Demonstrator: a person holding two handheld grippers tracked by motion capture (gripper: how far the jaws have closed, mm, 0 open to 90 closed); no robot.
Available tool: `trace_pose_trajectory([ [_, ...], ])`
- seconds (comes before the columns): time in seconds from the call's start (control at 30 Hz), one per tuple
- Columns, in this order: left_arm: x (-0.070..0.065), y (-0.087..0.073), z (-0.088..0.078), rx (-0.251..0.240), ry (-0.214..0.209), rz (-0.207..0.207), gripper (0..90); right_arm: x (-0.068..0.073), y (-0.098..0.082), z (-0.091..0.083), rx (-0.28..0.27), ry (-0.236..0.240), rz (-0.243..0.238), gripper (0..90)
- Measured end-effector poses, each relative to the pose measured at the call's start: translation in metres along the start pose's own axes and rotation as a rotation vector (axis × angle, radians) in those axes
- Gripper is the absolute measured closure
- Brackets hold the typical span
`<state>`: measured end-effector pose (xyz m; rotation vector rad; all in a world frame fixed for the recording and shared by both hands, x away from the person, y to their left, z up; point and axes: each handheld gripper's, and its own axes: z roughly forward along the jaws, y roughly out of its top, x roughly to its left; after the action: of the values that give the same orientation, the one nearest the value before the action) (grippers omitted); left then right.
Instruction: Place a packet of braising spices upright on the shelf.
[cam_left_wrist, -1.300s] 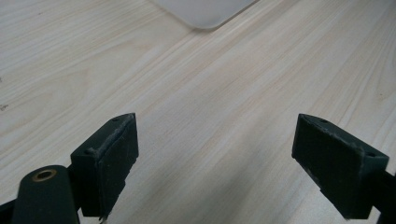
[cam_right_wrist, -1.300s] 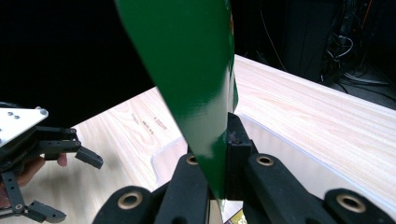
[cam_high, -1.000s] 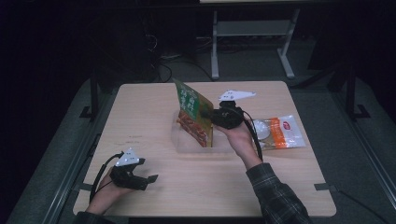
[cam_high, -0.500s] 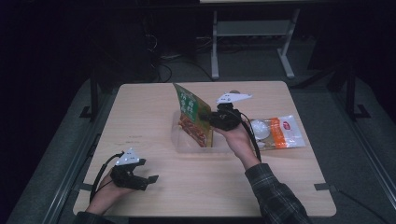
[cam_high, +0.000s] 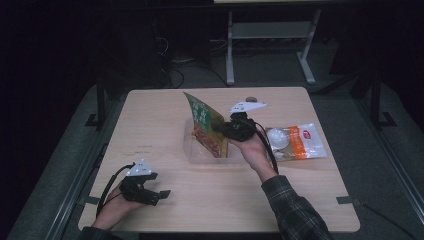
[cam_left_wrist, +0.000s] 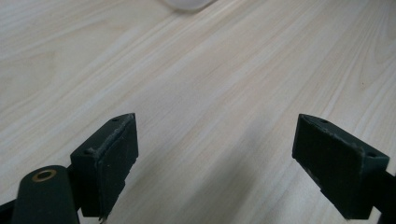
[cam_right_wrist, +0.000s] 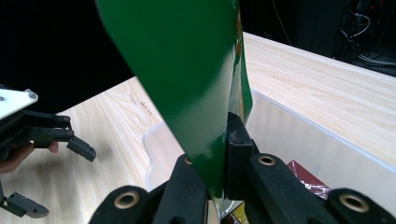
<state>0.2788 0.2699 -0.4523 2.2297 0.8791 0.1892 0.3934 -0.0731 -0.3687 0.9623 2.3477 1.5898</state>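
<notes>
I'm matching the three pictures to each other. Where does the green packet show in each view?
High view: green packet at table centre, held upright over the clear tray by the right gripper.
Left gripper view: not in it.
Right gripper view: green packet rises from the shut jaws.
Shared landmark: the clear tray.

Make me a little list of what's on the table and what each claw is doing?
Table: light wood
Right claw: shut on green packet, holding it upright over clear tray
Left claw: open, holding nothing, low over the table near its front left
Other packet: orange and clear packet, flat, right of the tray
</notes>
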Motion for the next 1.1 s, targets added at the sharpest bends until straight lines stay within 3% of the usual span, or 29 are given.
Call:
trace_pose_trajectory([
  [0.17,-0.001,0.001,0.000,0.012,0.021,0.022,13.9,0.001,0.000,-0.001,-0.002,-0.001,-0.008,78.7],
  [0.43,0.001,0.000,-0.001,0.010,0.032,0.019,13.9,0.004,0.003,-0.009,-0.008,0.006,-0.018,48.8],
  [0.57,0.001,0.000,-0.001,0.005,0.027,0.026,13.9,0.009,0.006,-0.018,-0.002,0.011,-0.035,41.4],
  [0.9,0.002,0.000,-0.002,-0.010,0.036,0.019,14.6,0.015,0.004,-0.040,0.015,-0.007,-0.078,34.7],
  [1.1,0.001,-0.001,0.000,0.010,0.029,0.069,14.7,0.016,-0.005,-0.056,0.025,-0.026,-0.098,34.3],
])
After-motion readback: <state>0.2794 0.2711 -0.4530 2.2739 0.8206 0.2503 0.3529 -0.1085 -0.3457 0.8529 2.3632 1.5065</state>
